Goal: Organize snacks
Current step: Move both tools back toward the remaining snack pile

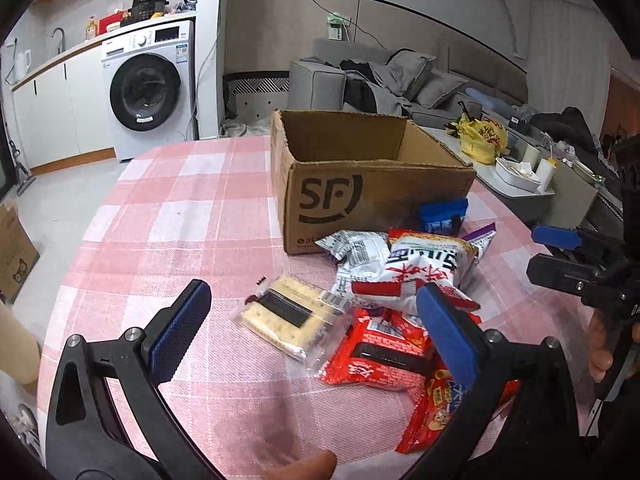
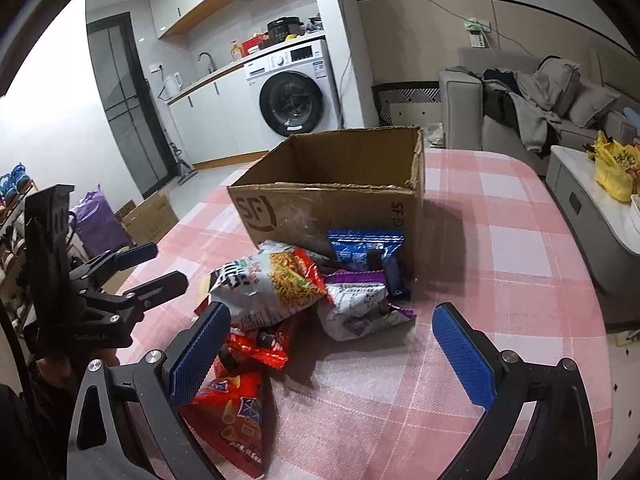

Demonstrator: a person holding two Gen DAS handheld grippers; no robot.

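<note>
An open, empty SF cardboard box (image 1: 372,184) (image 2: 332,204) stands on the pink checked table (image 1: 180,216) (image 2: 500,240). In front of it lies a pile of snack packets: a clear cracker pack (image 1: 290,316), a red packet (image 1: 380,354), a white-and-red noodle bag (image 1: 404,272) (image 2: 272,284), a blue packet (image 1: 443,214) (image 2: 365,244), a white-purple packet (image 2: 360,308) and a red chip bag (image 2: 230,416). My left gripper (image 1: 316,334) is open just above the cracker pack. My right gripper (image 2: 332,356) is open, over the table beside the pile. Each gripper shows in the other's view: the right (image 1: 560,252), the left (image 2: 156,268).
A washing machine (image 1: 148,88) and kitchen counter stand beyond the table. A grey sofa with clothes (image 1: 392,76) and a low table with a yellow bag (image 1: 482,138) are to the right. Cardboard boxes (image 2: 148,216) stand on the floor.
</note>
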